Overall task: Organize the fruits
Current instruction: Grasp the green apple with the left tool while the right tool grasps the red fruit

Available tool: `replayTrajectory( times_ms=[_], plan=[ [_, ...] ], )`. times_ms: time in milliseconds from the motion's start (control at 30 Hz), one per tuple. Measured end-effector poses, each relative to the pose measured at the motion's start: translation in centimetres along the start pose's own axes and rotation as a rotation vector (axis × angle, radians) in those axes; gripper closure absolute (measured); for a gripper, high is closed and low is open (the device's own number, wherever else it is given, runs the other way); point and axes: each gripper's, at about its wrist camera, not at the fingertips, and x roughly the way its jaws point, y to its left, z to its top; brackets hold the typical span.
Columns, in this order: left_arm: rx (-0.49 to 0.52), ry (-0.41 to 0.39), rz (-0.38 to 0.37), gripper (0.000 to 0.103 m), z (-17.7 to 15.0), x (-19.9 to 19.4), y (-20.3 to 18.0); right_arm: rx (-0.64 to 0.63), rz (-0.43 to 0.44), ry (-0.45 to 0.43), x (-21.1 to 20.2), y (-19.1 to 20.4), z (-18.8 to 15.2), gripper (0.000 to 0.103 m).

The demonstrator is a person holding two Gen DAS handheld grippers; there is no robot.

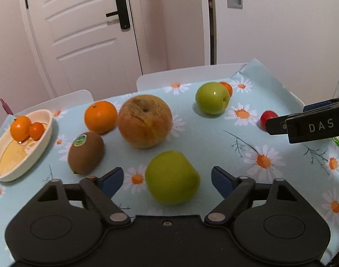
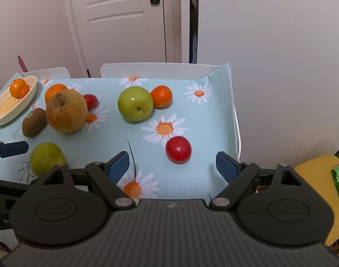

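Fruits lay loose across the daisy tablecloth (image 1: 214,133), most not yet sorted. Left gripper (image 1: 167,178) had its jaws partly open around the near green apple (image 1: 172,177), a gap on each side, pads not pressing; nothing held. Right gripper (image 2: 172,163) stood wide open and empty, the red tomato (image 2: 178,149) just ahead of its fingertips, near the cloth's right edge.

Step in hand, as I judge it: both grippers lining up for pickups, left on the apple, right on the tomato. Next move calls for sliding the left further around the apple and closing until the pads bite, then carrying it to the bowl; round fruit may roll if nudged off-centre.

Further out: kiwi (image 1: 86,153), big brownish apple (image 1: 145,121) and orange (image 1: 100,116) clustered left of centre; a second green apple (image 2: 135,103) touching a small orange (image 2: 161,96) toward the far edge; another red tomato (image 2: 90,101) behind the brownish apple.

Cream bowl (image 1: 45,138) at the far left corner held two small orange fruits (image 1: 27,128), touching, otherwise bare.
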Motion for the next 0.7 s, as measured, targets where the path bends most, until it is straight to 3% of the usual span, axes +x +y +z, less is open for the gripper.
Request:
replayTrajectory(
  times_ms=[67,133,700],
  plan=[
    [0.000,0.008,-0.003,0.026,-0.1,0.6,-0.1,0.001,0.001,0.005,0.6,-0.1,-0.1,0.004],
    [0.001,0.023,-0.011,0.043,-0.1,1.1,-0.2,0.005,0.004,0.010,1.1,-0.2,-0.2,0.004],
    [0.008,0.024,-0.029,0.044,-0.1,1.2,-0.1,0.008,-0.016,0.036,4.1,-0.5,0.1,0.033]
  ],
)
